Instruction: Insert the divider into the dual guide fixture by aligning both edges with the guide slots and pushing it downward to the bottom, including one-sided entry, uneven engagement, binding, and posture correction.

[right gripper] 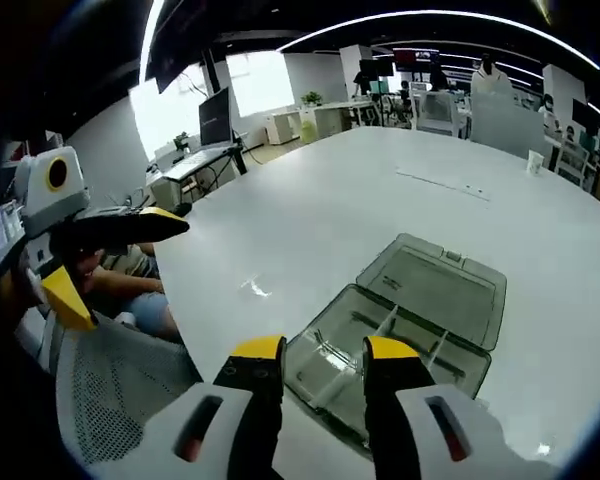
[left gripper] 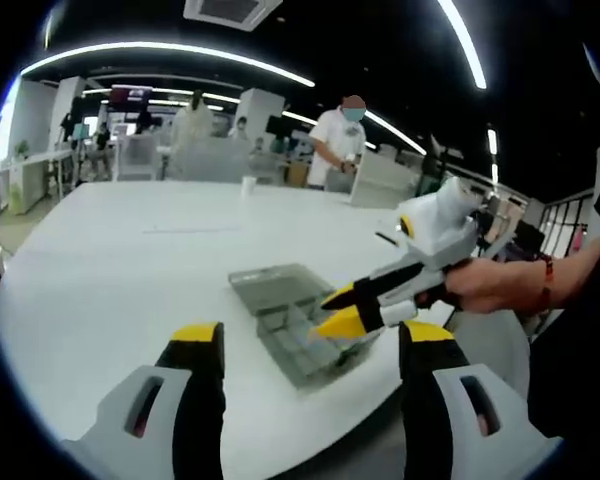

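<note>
The clear compartment box lies open on the white table near its edge, its lid folded flat behind the tray and thin dividers running between the tray's cells. I cannot make out a loose divider in either of my claws. In the right gripper view, my right gripper hovers just over the near cells of the tray, its yellow-tipped jaws parted by a moderate gap with nothing between them; whether a tip touches the plastic I cannot tell. In the left gripper view the same claw reaches in from the right, held by my hand, its tips over the box. My left gripper hangs wide open and empty, short of the box. A person stands beyond the table.
</note>
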The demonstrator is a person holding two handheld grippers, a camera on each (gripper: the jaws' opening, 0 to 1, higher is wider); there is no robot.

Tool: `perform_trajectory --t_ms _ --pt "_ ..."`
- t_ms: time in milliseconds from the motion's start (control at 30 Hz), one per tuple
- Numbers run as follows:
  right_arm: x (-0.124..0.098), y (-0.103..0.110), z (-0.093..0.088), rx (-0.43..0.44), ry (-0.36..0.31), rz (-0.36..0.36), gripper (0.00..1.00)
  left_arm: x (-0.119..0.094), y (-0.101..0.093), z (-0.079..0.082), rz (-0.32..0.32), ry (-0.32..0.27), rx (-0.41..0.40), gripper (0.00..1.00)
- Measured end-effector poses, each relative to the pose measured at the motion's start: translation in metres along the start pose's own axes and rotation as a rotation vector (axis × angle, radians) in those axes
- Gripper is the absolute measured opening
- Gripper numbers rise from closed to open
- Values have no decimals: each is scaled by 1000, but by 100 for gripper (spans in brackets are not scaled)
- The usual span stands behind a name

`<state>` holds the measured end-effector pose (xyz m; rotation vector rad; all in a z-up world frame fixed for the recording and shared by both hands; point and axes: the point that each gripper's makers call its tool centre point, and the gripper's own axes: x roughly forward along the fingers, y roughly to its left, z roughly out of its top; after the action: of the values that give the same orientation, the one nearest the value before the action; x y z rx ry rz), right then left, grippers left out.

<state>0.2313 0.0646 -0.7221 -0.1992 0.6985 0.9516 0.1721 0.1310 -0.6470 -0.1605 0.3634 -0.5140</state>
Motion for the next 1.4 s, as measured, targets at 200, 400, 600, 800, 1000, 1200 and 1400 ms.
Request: perform_trajectory --t_ms 200,400,600,800,1000,1200,1400 --pt "-13 -4 1 -37 -28 19 36 4 -7 1 22 -15 0 72" --pt "-29 -17 -2 -41 -48 15 38 12 -15 2 32 -21 -10 74" --pt "-43 -28 -8 -35 -53 20 39 26 -29 10 17 -42 -6 70" --pt "-55 -34 -2 -42 -89 22 42 27 -37 22 21 -110 -6 68" --pt "-61 -34 1 -46 -122 37 44 21 -41 34 15 -203 -41 69" --pt "-67 -34 -3 -43 -137 37 48 22 -42 25 35 -168 -44 80" --pt "-75 -38 -7 -33 -162 22 54 28 -44 20 25 -174 -72 98"
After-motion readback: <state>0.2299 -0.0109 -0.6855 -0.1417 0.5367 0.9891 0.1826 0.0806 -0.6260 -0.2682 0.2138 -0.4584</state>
